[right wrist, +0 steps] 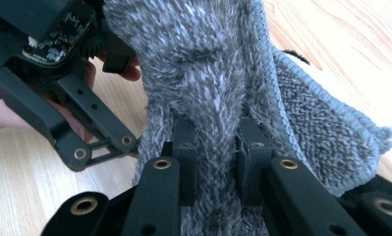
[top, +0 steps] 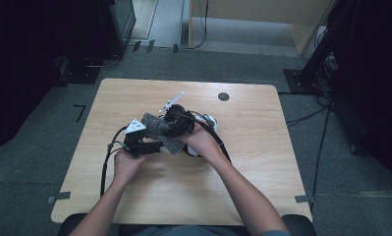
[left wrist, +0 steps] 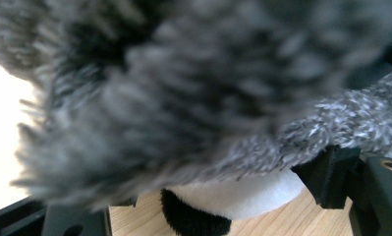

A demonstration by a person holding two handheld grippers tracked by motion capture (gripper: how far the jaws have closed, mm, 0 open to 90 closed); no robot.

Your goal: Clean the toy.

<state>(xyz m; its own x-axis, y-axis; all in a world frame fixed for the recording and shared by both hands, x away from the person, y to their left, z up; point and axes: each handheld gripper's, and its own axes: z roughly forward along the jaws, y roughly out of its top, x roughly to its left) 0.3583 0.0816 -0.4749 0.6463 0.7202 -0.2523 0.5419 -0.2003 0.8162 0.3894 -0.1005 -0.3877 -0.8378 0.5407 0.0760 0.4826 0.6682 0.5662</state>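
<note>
Grey fuzzy sock [right wrist: 218, 83] — between right fingers [right wrist: 186, 147] (pinched)

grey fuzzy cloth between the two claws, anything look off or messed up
Nothing looks damaged. The grey fuzzy cloth is bunched and folded, its knit underside and stitched edge turned outward at one side. The right claw pinches a ridge of it. A black and white plush thing lies on the table beneath, partly covered.

Blurred grey fuzzy fabric [left wrist: 183, 88] covers most of the frame; beneath it, lower centre, a white-and-black plush [left wrist: 233, 196] rests on the wooden table [left wrist: 292, 219]
</note>
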